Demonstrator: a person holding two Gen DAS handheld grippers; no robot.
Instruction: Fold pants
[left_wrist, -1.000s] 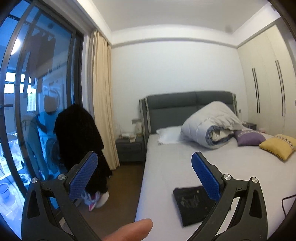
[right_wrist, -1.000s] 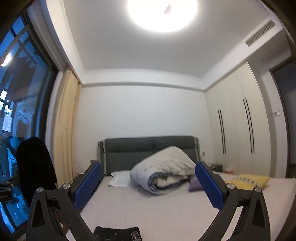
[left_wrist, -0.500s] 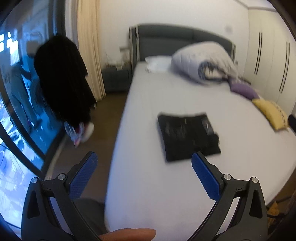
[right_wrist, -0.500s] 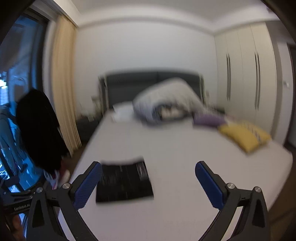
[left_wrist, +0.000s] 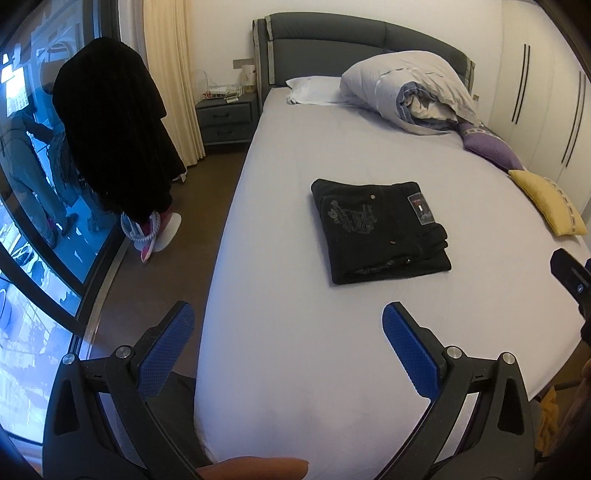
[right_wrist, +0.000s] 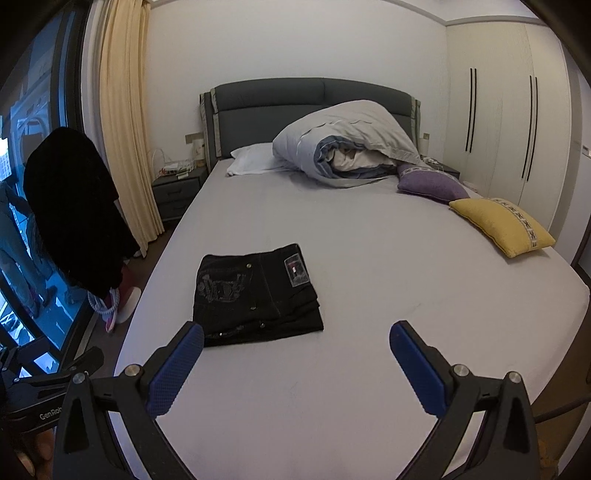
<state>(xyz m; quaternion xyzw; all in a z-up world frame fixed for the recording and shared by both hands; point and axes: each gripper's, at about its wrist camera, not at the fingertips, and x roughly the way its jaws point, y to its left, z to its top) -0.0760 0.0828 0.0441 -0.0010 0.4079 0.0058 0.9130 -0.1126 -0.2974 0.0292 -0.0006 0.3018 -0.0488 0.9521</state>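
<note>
Black pants (left_wrist: 380, 230), folded into a thick, squared stack, lying flat on the bed (left_wrist: 295, 369) just right of centre in the left wrist view and left of centre, in the lower half, in the right wrist view (right_wrist: 255, 293). Label patch and printed pocket facing up, layered edges showing at the near right corner. Judging from that tidy shape, folding looks done or nearly so, with nothing left draped or loose.

Left gripper (left_wrist: 288, 349) at the bottom of its frame, blue pads wide apart and empty, hovering over the near edge of the bed, well short of the stack. Right gripper (right_wrist: 295, 365) likewise at the bottom of its frame, pads spread, holding nothing, aimed up the mattress with the stack beyond its left pad. Both probably held back to keep clear of the finished pile.

Further out: rolled duvet (right_wrist: 343, 144) and white pillow (right_wrist: 251, 157) by the headboard in the upper middle, purple cushion (right_wrist: 432, 182) and yellow cushion (right_wrist: 502, 225) along the right side. Dark coat (left_wrist: 114, 129) hanging at the upper left by the window, nightstand (left_wrist: 227, 120) beside the curtain.
</note>
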